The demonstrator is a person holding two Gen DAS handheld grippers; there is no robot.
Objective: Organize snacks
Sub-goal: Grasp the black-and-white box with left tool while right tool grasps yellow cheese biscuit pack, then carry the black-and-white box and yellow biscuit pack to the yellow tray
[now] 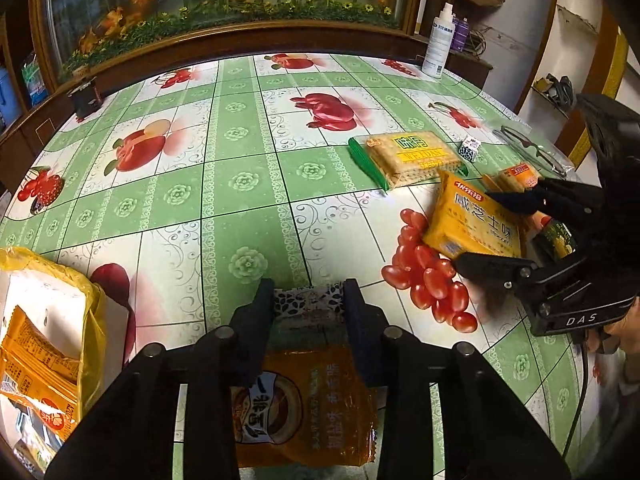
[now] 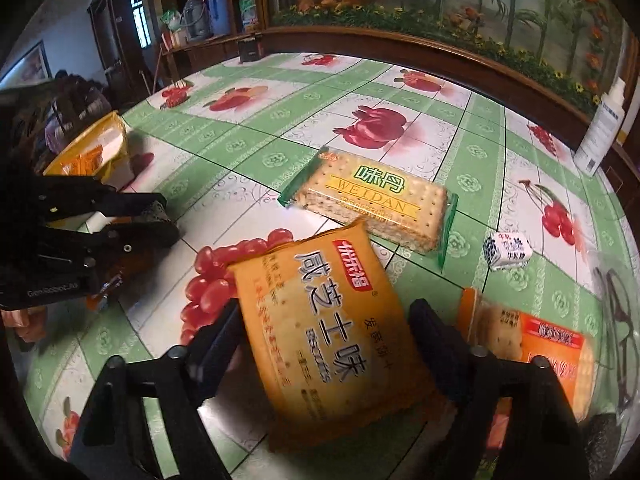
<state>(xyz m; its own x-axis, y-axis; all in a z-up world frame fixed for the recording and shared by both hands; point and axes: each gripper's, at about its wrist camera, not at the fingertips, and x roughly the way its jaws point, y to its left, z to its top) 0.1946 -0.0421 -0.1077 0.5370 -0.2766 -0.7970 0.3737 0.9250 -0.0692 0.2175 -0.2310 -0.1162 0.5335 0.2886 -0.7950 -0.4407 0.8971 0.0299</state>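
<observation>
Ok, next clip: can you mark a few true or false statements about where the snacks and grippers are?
1. The WEIDAN cracker pack lies flat on the table, in neither gripper. True.
2. The left gripper is empty. False: it grips an orange snack packet.
3. The white spray bottle lies on its side. False: it stands upright at the table's far edge.
4. The yellow biscuit packet sits between the right gripper's fingers. True.

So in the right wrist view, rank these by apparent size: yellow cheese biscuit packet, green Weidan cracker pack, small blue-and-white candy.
1. yellow cheese biscuit packet, though it sits nearest the camera, so this is unsure
2. green Weidan cracker pack
3. small blue-and-white candy, clearly smallest
</observation>
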